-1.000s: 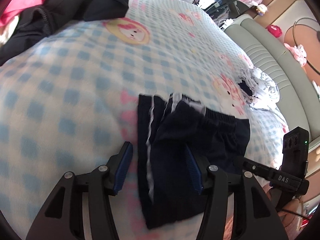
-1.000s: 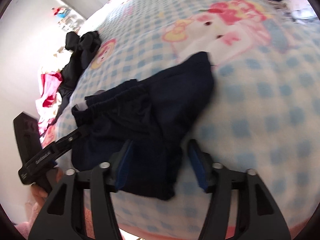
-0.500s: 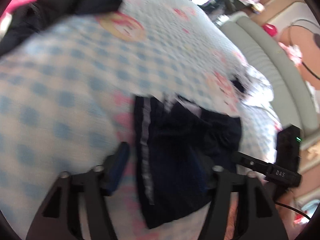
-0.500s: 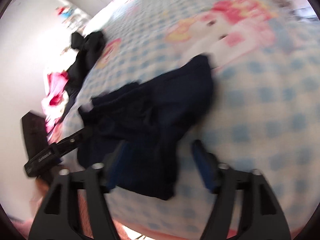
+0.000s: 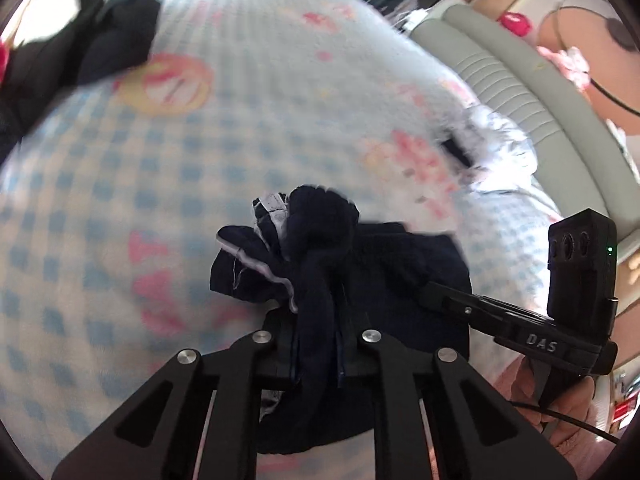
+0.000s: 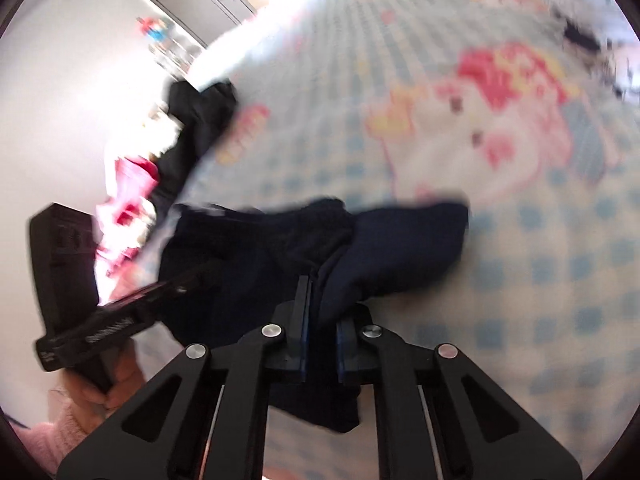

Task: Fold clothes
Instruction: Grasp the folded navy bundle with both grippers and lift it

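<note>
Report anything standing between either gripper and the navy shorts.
Nothing visible does. The left gripper and the right gripper are each shut on bunched fabric of the navy shorts, which lie on the checked bedspread.

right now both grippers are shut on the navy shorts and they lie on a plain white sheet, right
Not quite. Both the left gripper and right gripper are shut on the shorts, but the sheet is blue-and-white checked with pink cartoon prints, as the left wrist view shows.

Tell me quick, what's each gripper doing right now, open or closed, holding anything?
Left gripper: closed, pinching the navy shorts.
Right gripper: closed on a fold of the same navy shorts.
</note>
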The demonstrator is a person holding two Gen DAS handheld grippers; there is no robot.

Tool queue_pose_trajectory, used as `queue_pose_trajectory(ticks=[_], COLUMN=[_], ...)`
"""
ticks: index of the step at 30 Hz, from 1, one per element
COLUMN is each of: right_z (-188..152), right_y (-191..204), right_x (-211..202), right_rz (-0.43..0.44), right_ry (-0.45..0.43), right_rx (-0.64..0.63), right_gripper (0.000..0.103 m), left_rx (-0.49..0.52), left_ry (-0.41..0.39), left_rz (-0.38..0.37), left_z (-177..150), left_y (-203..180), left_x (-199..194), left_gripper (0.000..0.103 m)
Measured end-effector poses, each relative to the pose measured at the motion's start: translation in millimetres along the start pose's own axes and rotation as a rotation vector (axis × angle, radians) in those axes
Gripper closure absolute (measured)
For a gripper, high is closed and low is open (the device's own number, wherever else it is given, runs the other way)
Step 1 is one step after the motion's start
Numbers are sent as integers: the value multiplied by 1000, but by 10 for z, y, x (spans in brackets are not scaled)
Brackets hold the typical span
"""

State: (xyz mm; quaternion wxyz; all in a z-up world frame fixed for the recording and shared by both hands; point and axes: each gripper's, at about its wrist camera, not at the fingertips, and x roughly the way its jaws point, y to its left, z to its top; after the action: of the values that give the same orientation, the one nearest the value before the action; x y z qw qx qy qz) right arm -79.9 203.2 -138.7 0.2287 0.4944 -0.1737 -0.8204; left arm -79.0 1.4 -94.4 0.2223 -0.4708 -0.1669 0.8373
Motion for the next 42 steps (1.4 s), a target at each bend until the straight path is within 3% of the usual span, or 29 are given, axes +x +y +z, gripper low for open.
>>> queue_pose_trajectory(ticks=[4, 8, 11, 16, 20, 25, 26, 29, 31, 32, 33, 34, 36, 38, 39, 42], right_z=[316, 520, 469, 623, 1137, 2009, 2168, 2481, 2547, 2515, 2480, 2428, 2351, 2303, 2311, 2326], right_y=[-74, -464, -789, -1257, -1446, -1705, -1833, -2444, -2875, -3025, -3094, -3107, -3018, -2837, -2722, -2484], right_x=[-576, -1133, -1375, -1769, -2256, -2805, -2824, -2553, -2169, -2082, -2103, -2161, -2300, -2415, -2426, -2391], right_rz=[17, -36, -45, -95, -197, -255, -283, -331, -350, -343, -306, -266, -266, -347, -369, -370], right_ry=[-109, -221, -258, -284, -345, -450, -459, -404, -274, -264, -297, -327, -385, -408, -401, -390], right_rx=[-23, 61, 104, 138, 81, 9, 0, 69, 176, 222, 236, 239, 218, 143, 89, -15], right_gripper=[95, 95, 95, 95, 95, 94, 94, 89, 79, 68, 65, 65, 65, 66, 71, 75], left_rx=[96, 170, 174, 199, 221, 248, 254, 158, 86, 50, 16, 2, 24, 83, 117, 218], left_ry=[-26, -47, -19, -36, -54, -77, -81, 24, 102, 140, 151, 117, -29, -248, -272, -230], left_rz=[-48, -80, -164, -204, -230, -263, -269, -201, -150, -123, -144, -183, -173, -161, -177, -253], left_z=[308, 453, 457, 1020, 1497, 2093, 2213, 2346, 2419, 2456, 2459, 2454, 2424, 2342, 2317, 2267], left_y=[-472, -1002, -1260, -1808, -2254, -2811, -2922, -2732, -2568, -2485, -2406, -2352, -2322, -2353, -2403, -2590], left_x=[15, 210, 496, 889, 1195, 1578, 1655, 2239, 2654, 2861, 2926, 2858, 2591, 2245, 2208, 2269], left_gripper=[90, 90, 90, 90, 90, 90, 88, 81, 81, 80, 78, 77, 71, 73, 73, 73])
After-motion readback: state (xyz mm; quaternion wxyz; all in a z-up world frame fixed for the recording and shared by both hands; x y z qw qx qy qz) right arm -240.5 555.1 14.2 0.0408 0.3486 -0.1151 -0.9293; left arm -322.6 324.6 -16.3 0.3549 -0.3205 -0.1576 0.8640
